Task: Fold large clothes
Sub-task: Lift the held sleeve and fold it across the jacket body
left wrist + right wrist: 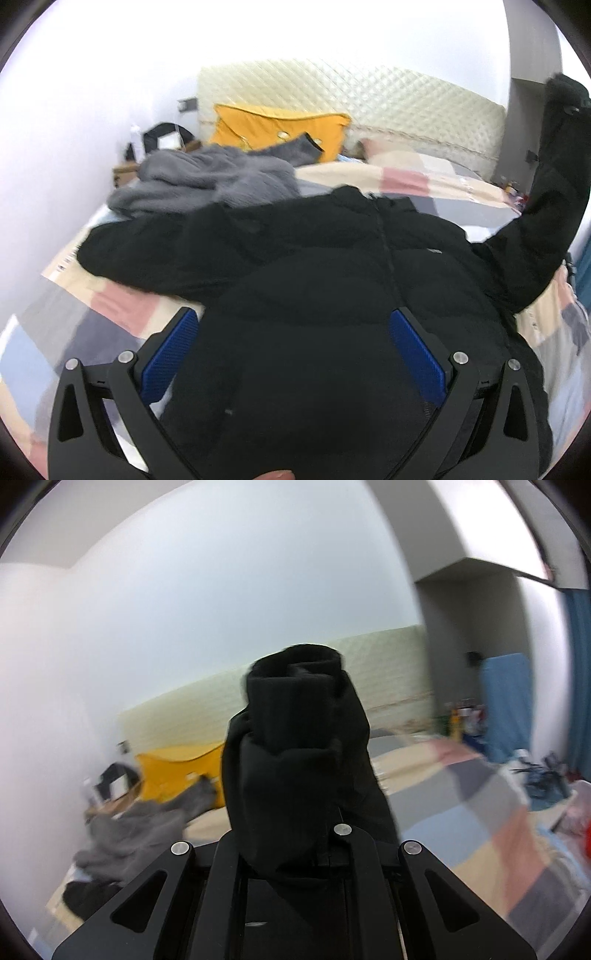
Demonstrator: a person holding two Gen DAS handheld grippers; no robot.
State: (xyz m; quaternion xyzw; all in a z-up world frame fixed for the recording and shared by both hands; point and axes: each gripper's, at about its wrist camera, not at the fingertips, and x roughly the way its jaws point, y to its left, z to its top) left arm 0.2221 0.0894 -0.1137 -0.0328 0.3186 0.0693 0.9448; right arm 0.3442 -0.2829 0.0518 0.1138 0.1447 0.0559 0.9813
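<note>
A large black puffer jacket (332,266) lies spread on the bed, front up, zipper down the middle. My left gripper (291,332) is open, its blue pads (170,354) wide apart just above the jacket's lower body. The jacket's right sleeve (554,192) is lifted high at the right edge of the left wrist view. In the right wrist view my right gripper (295,834) is shut on that sleeve (295,746), whose cuff stands up in front of the camera and hides the fingertips.
The bed has a checked pastel cover (110,306) and a quilted cream headboard (369,99). A grey garment (207,177) and a yellow garment (280,125) lie near the headboard. A nightstand with clutter (147,147) stands at the left. Blue curtain and clutter (517,716) are at the right.
</note>
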